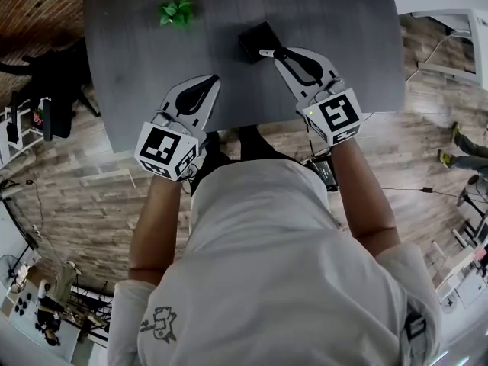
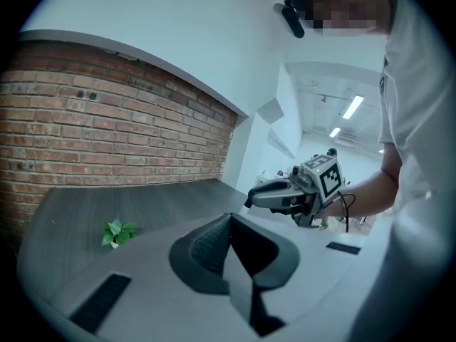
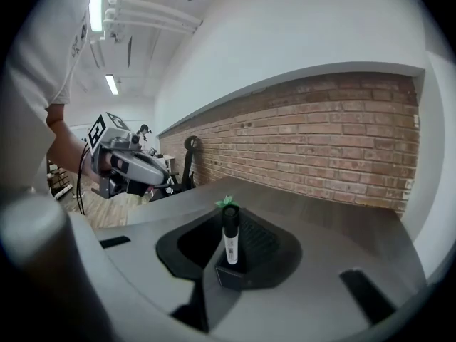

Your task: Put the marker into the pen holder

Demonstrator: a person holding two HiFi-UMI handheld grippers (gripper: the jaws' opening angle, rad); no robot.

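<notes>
A marker (image 3: 229, 241) with a black cap and white barrel stands upright between the jaws of my right gripper (image 3: 229, 223), which is shut on it. Its lower end sits in the square black pen holder (image 3: 229, 276). In the head view the right gripper (image 1: 267, 52) has its tips at the near corner of the pen holder (image 1: 255, 36) on the dark grey table (image 1: 137, 59). My left gripper (image 1: 212, 81) hovers over the table's near edge, left of the holder, shut and holding nothing; its jaws (image 2: 229, 219) meet in its own view.
A small green plant (image 1: 176, 11) stands at the table's far left, also seen as the plant (image 2: 116, 233). A brick wall (image 3: 320, 141) runs behind the table. An office chair (image 1: 53, 90) stands left of the table, and cables lie on the wooden floor (image 1: 427, 166).
</notes>
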